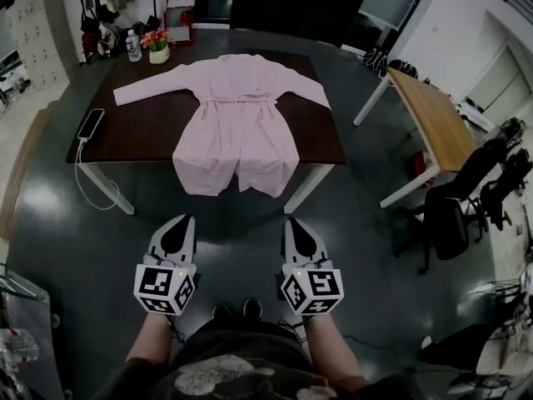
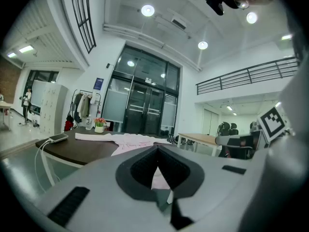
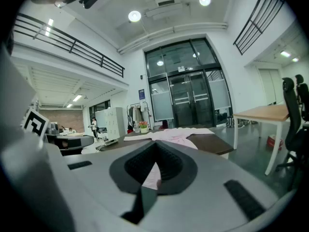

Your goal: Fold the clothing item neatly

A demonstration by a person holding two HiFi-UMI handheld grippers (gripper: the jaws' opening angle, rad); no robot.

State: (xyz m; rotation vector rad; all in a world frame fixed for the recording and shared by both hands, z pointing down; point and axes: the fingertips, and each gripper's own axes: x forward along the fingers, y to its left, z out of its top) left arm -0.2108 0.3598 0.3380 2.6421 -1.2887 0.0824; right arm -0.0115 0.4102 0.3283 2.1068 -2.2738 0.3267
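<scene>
A pink robe [image 1: 237,115] lies spread flat on the dark brown table [image 1: 150,132], sleeves stretched left and right, its hem hanging over the near edge. It shows low and distant in the left gripper view [image 2: 133,140] and the right gripper view [image 3: 176,134]. My left gripper [image 1: 178,226] and right gripper [image 1: 298,226] hover side by side over the floor, well short of the table, both shut and empty, pointing toward the robe.
A phone [image 1: 90,124] with a white cable lies on the table's left end; a flower pot [image 1: 158,48] and a water bottle [image 1: 133,47] stand at the far left corner. A light wooden table [image 1: 433,119] and black office chairs [image 1: 466,198] stand to the right.
</scene>
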